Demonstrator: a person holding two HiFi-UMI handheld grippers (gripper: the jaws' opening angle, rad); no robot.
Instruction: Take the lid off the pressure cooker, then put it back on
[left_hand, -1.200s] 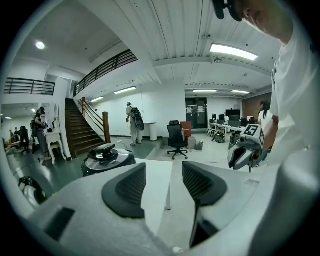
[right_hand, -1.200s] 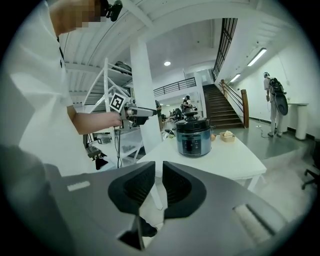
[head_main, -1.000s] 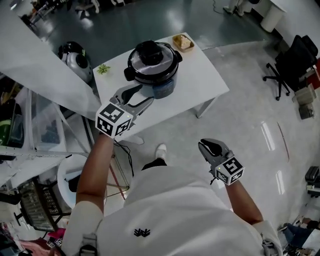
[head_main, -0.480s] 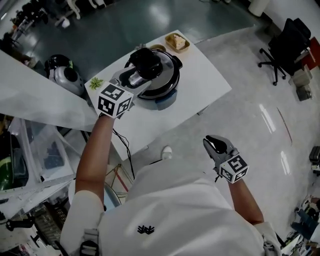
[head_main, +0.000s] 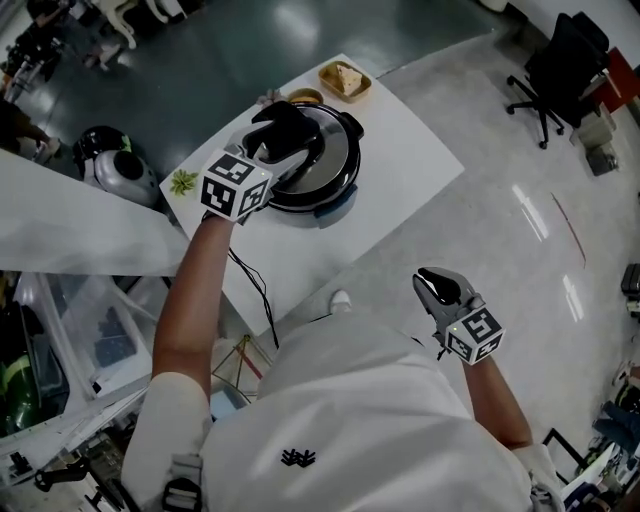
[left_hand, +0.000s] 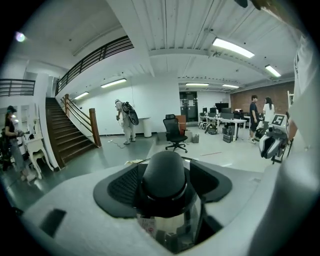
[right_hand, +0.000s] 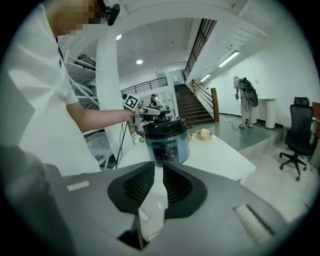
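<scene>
Currently the pressure cooker (head_main: 335, 175) stands on the white table (head_main: 400, 170) in the upper middle of the head view, with its lid (head_main: 325, 150) on. The left gripper (head_main: 285, 135) hangs over it, the lid's black knob (left_hand: 165, 175) between its jaws, which are opening wide and do not press on it. At lower right, the right gripper (head_main: 432, 283) is off the table, its jaws almost together and empty.

A white table (head_main: 405, 175) is carrying a pressure cooker (head_main: 332, 168) near its middle; a small tray of food (head_main: 345, 80) is sitting at the far corner, a brown bowl (head_main: 303, 97) is resting just beside it, and a small green plant (head_main: 183, 182) is sitting at the left edge
</scene>
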